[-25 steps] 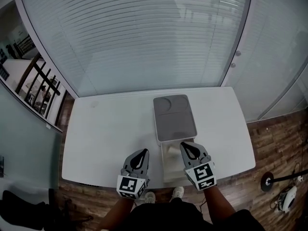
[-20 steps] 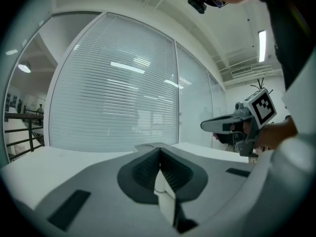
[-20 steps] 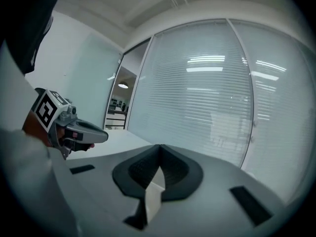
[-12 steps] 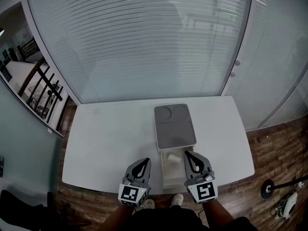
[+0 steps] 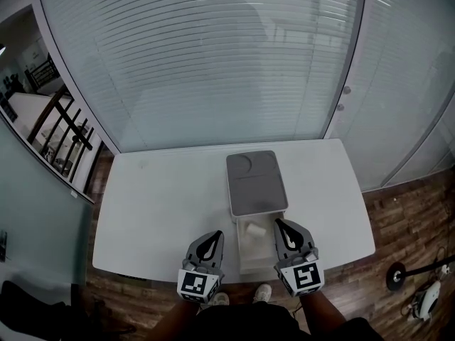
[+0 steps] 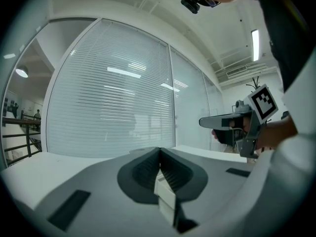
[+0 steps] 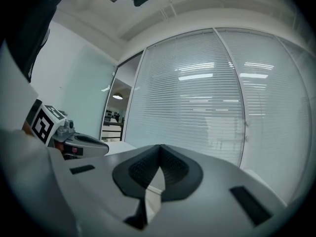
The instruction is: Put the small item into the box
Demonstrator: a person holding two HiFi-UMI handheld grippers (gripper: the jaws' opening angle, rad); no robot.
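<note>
Slatted glass walls stand behind a white tabletop [image 5: 156,204]. A box [image 5: 256,183] with a grey lid sits at its centre. From the box a white drawer [image 5: 245,258] stands pulled out towards me, its long axis running straight from box to the near edge.

- Small item [image 5: 254,228]: lies inside the drawer, near the box end. Its own long axis is too small to tell.
- Left gripper [image 5: 215,234]: jaws closed, nothing gripped, beside the drawer's left wall.
- Right gripper [image 5: 278,222]: jaws closed, nothing gripped, just beside the right wall and nearer the item.

Judgement: the item is already placed, and the drawer remains to be pushed in. Bare tabletop on both sides gives free room. The drawer front reaches the near edge.
</note>
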